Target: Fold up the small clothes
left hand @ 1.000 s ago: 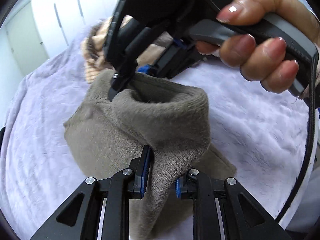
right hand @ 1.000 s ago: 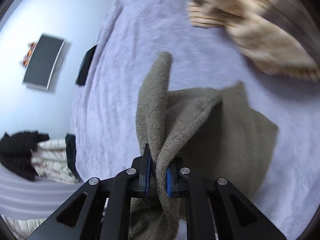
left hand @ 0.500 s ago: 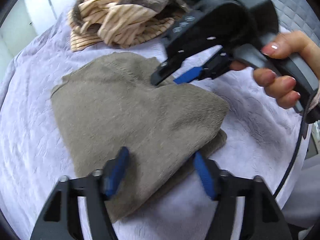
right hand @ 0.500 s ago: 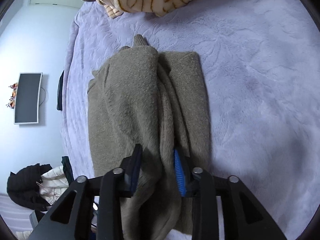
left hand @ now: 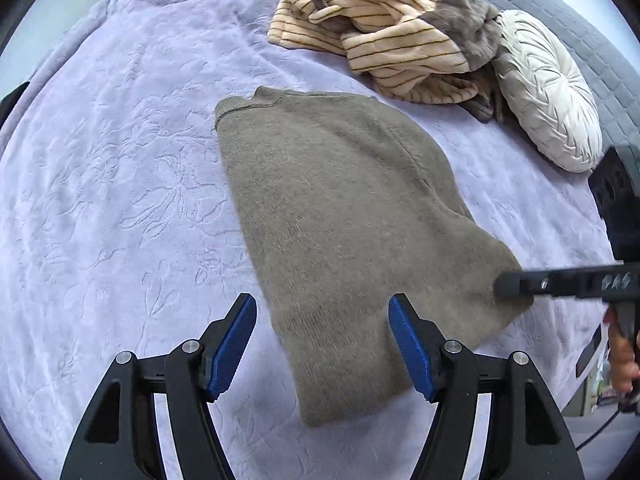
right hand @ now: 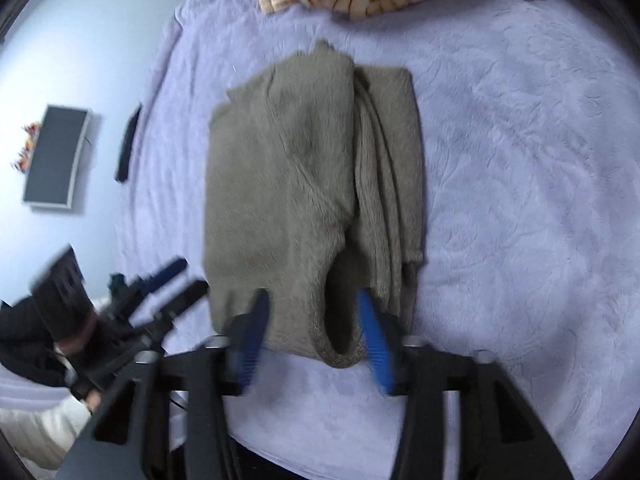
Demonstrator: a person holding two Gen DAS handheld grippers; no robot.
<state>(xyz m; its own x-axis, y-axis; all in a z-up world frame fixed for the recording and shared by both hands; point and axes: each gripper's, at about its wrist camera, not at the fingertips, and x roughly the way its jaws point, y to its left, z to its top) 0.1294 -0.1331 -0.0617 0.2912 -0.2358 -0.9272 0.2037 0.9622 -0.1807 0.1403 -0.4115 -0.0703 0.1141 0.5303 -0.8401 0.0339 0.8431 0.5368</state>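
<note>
A grey-brown knit sweater (left hand: pixel 340 208) lies folded on the lavender bedspread (left hand: pixel 120 200). It also shows in the right wrist view (right hand: pixel 288 184), with a narrower folded part along its right side. My left gripper (left hand: pixel 322 344) is open and empty, its blue pads either side of the sweater's near edge. My right gripper (right hand: pixel 316 340) is open and empty above the sweater's near hem. In the left wrist view its fingers (left hand: pixel 516 284) reach the sweater's right corner. The left gripper shows blurred in the right wrist view (right hand: pixel 160 292) at lower left.
A pile of cream striped and grey clothes (left hand: pixel 384 28) lies at the far side of the bed. A round white pleated cushion (left hand: pixel 548 88) sits beside it against a grey headboard (left hand: pixel 580 20). A wall screen (right hand: pixel 56 156) hangs left of the bed.
Both grippers let go of the sweater, opened wide and drew back. The sweater went from held up and draped to lying folded flat on the bedspread.
</note>
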